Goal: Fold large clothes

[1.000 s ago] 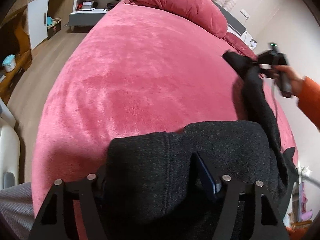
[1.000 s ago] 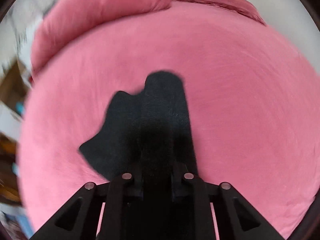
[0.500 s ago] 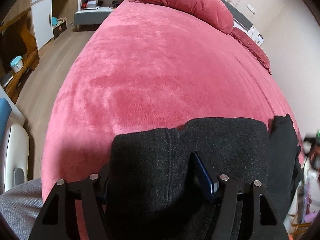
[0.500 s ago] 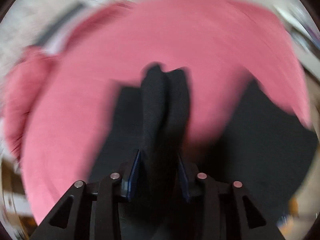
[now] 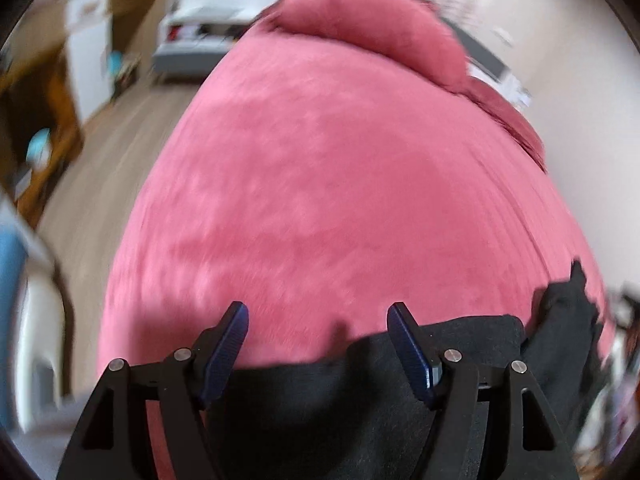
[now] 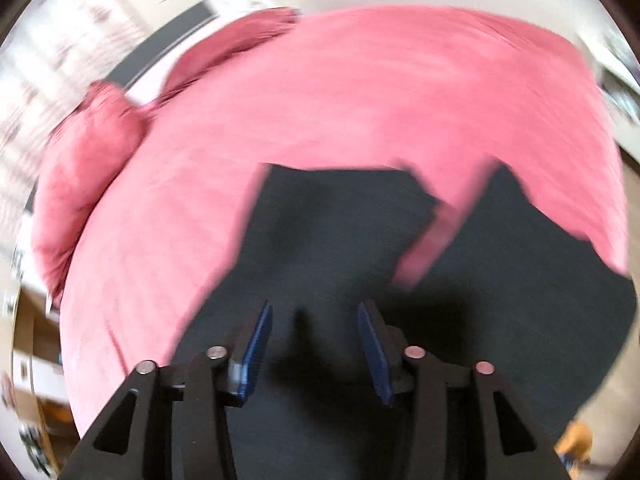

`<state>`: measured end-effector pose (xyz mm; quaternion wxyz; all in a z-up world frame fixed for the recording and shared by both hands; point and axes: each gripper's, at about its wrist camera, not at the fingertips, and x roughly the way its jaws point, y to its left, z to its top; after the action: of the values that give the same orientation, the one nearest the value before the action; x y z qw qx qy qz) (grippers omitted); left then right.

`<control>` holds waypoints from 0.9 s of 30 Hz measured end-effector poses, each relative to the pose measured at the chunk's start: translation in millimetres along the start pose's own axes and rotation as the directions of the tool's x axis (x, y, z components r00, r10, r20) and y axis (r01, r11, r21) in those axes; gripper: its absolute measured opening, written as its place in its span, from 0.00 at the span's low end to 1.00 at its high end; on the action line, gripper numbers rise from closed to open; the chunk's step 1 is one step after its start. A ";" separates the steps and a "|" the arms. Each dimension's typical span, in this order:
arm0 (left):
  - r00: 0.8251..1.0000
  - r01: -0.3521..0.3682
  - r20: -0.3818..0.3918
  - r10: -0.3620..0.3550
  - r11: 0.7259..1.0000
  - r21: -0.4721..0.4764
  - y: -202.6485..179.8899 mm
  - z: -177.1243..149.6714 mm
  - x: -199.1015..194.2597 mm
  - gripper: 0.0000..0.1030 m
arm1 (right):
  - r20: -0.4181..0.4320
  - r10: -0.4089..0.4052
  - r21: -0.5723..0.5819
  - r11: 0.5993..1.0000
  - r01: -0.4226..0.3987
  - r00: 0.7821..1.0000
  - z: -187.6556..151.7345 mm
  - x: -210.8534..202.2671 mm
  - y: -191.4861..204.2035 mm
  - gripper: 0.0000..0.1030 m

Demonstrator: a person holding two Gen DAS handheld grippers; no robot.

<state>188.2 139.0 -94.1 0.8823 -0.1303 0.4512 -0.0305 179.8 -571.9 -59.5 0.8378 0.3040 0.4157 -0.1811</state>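
Black right hand-held gripper (image 6: 314, 350): blue pads spread, jaws just been opening, nothing pinched; dark garment (image 6: 340, 240) lies flat directly beneath and ahead, touching pink bed (image 6: 380, 92).
Garment long axis: runs across view, second panel off to right.
Left hand-held gripper (image 5: 318, 348): jaws spread, empty; garment edge (image 5: 460, 340) below, toward its right finger.
Judgement: right one nearer for next fold.
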 end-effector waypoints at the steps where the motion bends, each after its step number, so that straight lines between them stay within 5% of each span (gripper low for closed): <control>1: 1.000 -0.020 0.015 0.019 0.998 0.055 -6.5 1.1 0.3 0.72 | -0.005 -0.002 -0.014 1.000 0.002 1.000 9.4 6.2 9.2 0.57; 5: 0.994 -0.073 -0.060 0.089 0.970 0.231 -17.7 -1.2 29.1 0.77 | -0.087 -0.087 -0.007 0.996 0.086 0.992 30.0 54.4 42.3 0.58; 7: 0.988 -0.032 -0.139 0.065 0.974 0.225 -12.9 -3.3 46.4 0.78 | -0.113 -0.110 0.044 0.992 0.115 0.988 40.5 77.8 47.5 0.58; 10: 0.990 0.017 -0.138 0.000 0.993 0.118 1.7 -4.5 48.9 0.74 | -0.132 -0.150 0.162 0.972 0.170 0.980 44.2 106.7 32.6 0.54; 11: 0.991 0.036 -0.135 -0.022 0.994 0.106 3.5 -4.7 47.9 0.60 | -0.114 -0.149 0.184 0.968 0.169 0.982 43.3 109.8 30.8 0.50; 12: 0.991 0.059 -0.128 -0.045 0.993 0.103 3.4 -5.5 45.7 0.41 | -0.074 -0.164 0.198 0.964 0.176 0.984 42.3 108.6 28.1 0.35; 13: 0.992 0.058 -0.121 -0.044 0.992 0.110 1.2 -4.9 43.3 0.33 | -0.060 -0.171 0.193 0.965 0.180 0.983 42.8 106.1 25.5 0.23; 14: 0.994 0.046 -0.108 -0.032 0.991 0.127 -2.1 -4.3 39.7 0.06 | -0.054 -0.160 0.182 0.969 0.167 0.986 41.4 106.1 25.6 0.12; 15: 0.994 0.055 -0.105 -0.040 0.989 0.140 -7.5 -5.9 36.2 0.00 | -0.046 -0.132 0.183 0.973 0.138 0.990 42.1 103.0 23.5 0.08; 20: 0.992 0.115 -0.055 -0.109 0.985 0.127 -13.9 -0.6 4.2 0.00 | 0.049 0.014 0.244 0.970 -0.025 0.999 47.1 63.3 9.0 0.06; 24: 0.988 0.153 0.004 -0.154 0.982 0.107 -2.8 6.5 -37.8 0.00 | 0.155 0.102 0.207 0.969 -0.133 0.983 56.3 -0.5 7.0 0.06; 27: 0.996 0.084 -0.006 -0.084 0.984 0.158 6.3 -2.6 -46.1 0.09 | 0.256 0.145 0.203 0.959 -0.199 0.956 52.7 -42.7 -6.7 0.06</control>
<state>158.5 152.4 -60.8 0.8879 -0.0787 0.4413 -0.1034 181.8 -609.5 -2.7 0.8542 0.4086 0.2606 -0.1885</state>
